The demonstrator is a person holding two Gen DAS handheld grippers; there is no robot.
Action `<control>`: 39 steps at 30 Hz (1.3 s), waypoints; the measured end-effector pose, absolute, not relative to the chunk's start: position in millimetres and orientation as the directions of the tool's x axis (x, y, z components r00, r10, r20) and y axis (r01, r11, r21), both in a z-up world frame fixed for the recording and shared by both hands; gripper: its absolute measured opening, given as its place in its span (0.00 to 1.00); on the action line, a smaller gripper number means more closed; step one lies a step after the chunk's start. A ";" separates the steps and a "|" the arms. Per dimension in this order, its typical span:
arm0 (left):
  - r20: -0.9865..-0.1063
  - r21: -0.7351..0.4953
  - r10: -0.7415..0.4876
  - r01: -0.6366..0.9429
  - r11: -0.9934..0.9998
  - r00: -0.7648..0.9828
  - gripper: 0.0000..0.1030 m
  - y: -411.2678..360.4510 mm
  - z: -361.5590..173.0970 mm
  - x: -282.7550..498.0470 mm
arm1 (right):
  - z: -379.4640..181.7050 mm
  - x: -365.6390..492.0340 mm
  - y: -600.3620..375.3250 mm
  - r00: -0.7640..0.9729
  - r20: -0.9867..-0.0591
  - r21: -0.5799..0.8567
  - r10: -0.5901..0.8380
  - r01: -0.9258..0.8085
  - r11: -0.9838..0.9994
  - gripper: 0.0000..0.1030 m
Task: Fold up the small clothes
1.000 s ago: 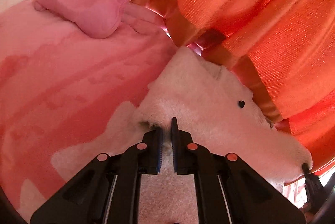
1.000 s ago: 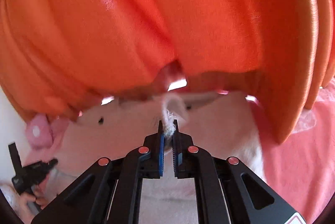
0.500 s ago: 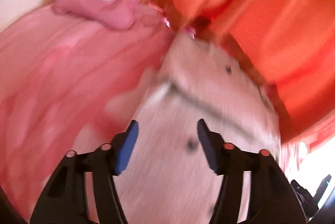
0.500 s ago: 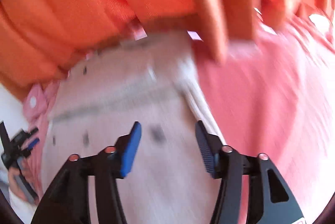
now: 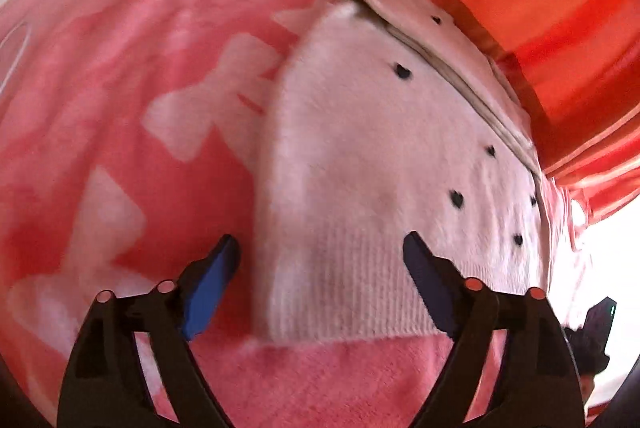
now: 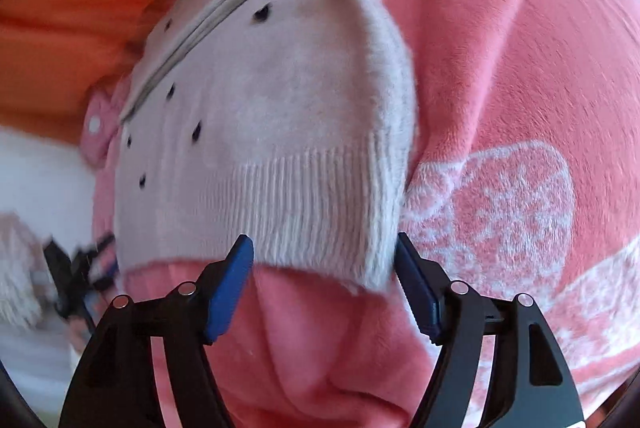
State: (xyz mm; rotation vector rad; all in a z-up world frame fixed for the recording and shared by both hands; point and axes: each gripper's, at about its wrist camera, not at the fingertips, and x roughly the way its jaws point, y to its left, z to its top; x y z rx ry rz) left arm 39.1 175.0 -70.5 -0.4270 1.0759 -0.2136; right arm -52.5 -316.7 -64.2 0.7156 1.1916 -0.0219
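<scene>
Sweater with black hearts, pink blanket, no legible writing

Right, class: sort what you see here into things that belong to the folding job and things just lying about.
Part of the job:
- white sweater with small black hearts, lying folded
- left gripper, jaws open, holding nothing
- right gripper, jaws open, holding nothing

Just lying about:
- pink blanket under the sweater
- orange curtain behind
- small pink pillow with a white disc

Sweater – fuzzy knit, ribbed hem; blanket – plush fleece; curtain – woven cloth, slight sheen.
</scene>
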 end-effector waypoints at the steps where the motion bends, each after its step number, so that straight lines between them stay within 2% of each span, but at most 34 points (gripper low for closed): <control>1: -0.807 -0.439 -0.382 -0.026 0.898 0.450 0.44 171.3 -71.2 39.2 | -60.8 -50.3 -313.1 0.407 -0.852 0.484 0.329 0.370 0.793 0.33; 2: -0.811 -0.439 -0.382 -0.028 0.898 0.443 0.34 169.8 -71.7 40.0 | -60.8 -49.1 -310.7 0.406 -0.845 0.497 0.348 0.355 0.792 0.13; 3: -0.811 -0.447 -0.392 -0.027 0.894 0.434 0.12 169.4 -72.6 40.1 | -59.2 -46.3 -306.3 0.407 -0.843 0.499 0.351 0.349 0.793 0.10; 5: -0.808 -0.454 -0.401 -0.024 0.890 0.431 0.07 170.6 -67.4 37.2 | -53.6 -53.7 -295.9 0.414 -0.862 0.444 0.293 0.336 0.830 0.09; 10: -0.759 -0.445 -0.413 0.063 0.894 0.503 0.06 183.1 -14.3 0.3 | 17.5 -101.7 -287.3 0.573 -0.784 0.438 0.241 0.235 0.868 0.06; 13: -0.746 -0.437 -0.425 0.105 0.893 0.512 0.06 195.1 5.9 -31.6 | 42.5 -146.2 -289.1 0.608 -0.763 0.425 0.221 0.213 0.880 0.06; 20: -0.783 -0.466 -0.466 0.109 0.878 0.411 0.06 213.6 -19.8 -117.4 | 19.1 -243.8 -283.1 0.539 -0.811 0.417 0.226 0.264 0.870 0.06; 22: -0.789 -0.472 -0.470 0.099 0.876 0.395 0.05 214.2 -28.4 -132.3 | 15.5 -258.7 -276.8 0.556 -0.804 0.418 0.211 0.276 0.865 0.06; 24: -0.793 -0.414 -0.425 0.126 0.901 0.435 0.05 208.1 -20.9 -147.0 | 20.8 -264.3 -276.1 0.569 -0.796 0.429 0.207 0.288 0.856 0.06; 27: -0.776 -0.456 -0.467 0.133 0.880 0.425 0.06 205.1 -17.3 -147.7 | 25.8 -261.3 -273.7 0.568 -0.804 0.383 0.175 0.270 0.884 0.06; 29: -0.769 -0.452 -0.461 0.134 0.882 0.442 0.08 206.5 -17.9 -141.0 | 21.3 -259.0 -276.1 0.564 -0.808 0.366 0.170 0.255 0.895 0.07; 33: -0.775 -0.485 -0.470 0.078 0.871 0.423 0.12 206.2 -27.5 -129.7 | 13.1 -250.3 -284.6 0.562 -0.812 0.378 0.157 0.300 0.876 0.17; 35: -0.780 -0.470 -0.460 0.087 0.878 0.424 0.24 199.9 -27.9 -124.6 | 9.0 -249.9 -288.5 0.561 -0.815 0.380 0.147 0.325 0.866 0.28; 37: -0.782 -0.448 -0.443 0.099 0.888 0.438 0.50 192.9 -26.3 -119.8 | 5.4 -247.5 -290.2 0.562 -0.818 0.369 0.125 0.346 0.863 0.43; 38: -0.787 -0.423 -0.420 0.101 0.900 0.452 0.57 187.9 -26.4 -116.7 | 3.4 -245.2 -289.6 0.561 -0.818 0.372 0.125 0.350 0.860 0.45; 39: -0.803 -0.379 -0.370 0.080 0.922 0.467 0.70 183.0 -28.0 -112.2 | -0.1 -241.5 -289.1 0.559 -0.819 0.378 0.130 0.355 0.855 0.47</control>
